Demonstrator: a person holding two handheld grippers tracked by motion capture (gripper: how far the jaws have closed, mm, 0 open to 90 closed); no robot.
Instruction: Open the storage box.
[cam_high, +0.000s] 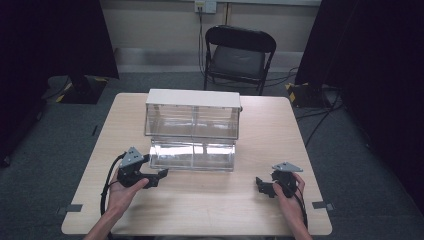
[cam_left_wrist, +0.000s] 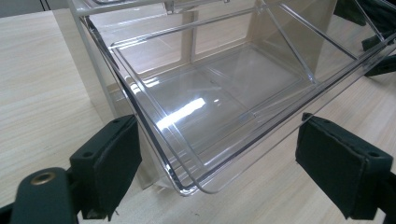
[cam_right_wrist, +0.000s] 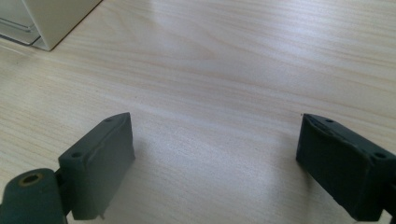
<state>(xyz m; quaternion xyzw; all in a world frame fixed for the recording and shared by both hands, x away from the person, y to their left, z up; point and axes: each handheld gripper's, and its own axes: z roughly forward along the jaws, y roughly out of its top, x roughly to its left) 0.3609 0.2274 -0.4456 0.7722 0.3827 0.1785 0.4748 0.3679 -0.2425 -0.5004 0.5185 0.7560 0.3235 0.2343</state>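
A clear plastic cabinet (cam_high: 192, 107) with a white top stands in the middle of the table. Its lower clear drawer (cam_high: 192, 155) is pulled out toward me and holds nothing. My left gripper (cam_high: 159, 176) sits at the drawer's front left corner. In the left gripper view that rounded corner of the drawer (cam_left_wrist: 210, 93) lies between the jaws of the left gripper (cam_left_wrist: 219, 158), and the pads stand apart from its walls. My right gripper (cam_high: 261, 186) rests to the right of the drawer, low over bare wood, and the right gripper (cam_right_wrist: 215, 158) is open with nothing between its pads.
The light wooden table (cam_high: 210, 205) has free room in front of the drawer and on both sides. A black folding chair (cam_high: 237, 55) stands beyond the far edge. The cabinet's white corner (cam_right_wrist: 51, 18) appears at the upper left of the right gripper view.
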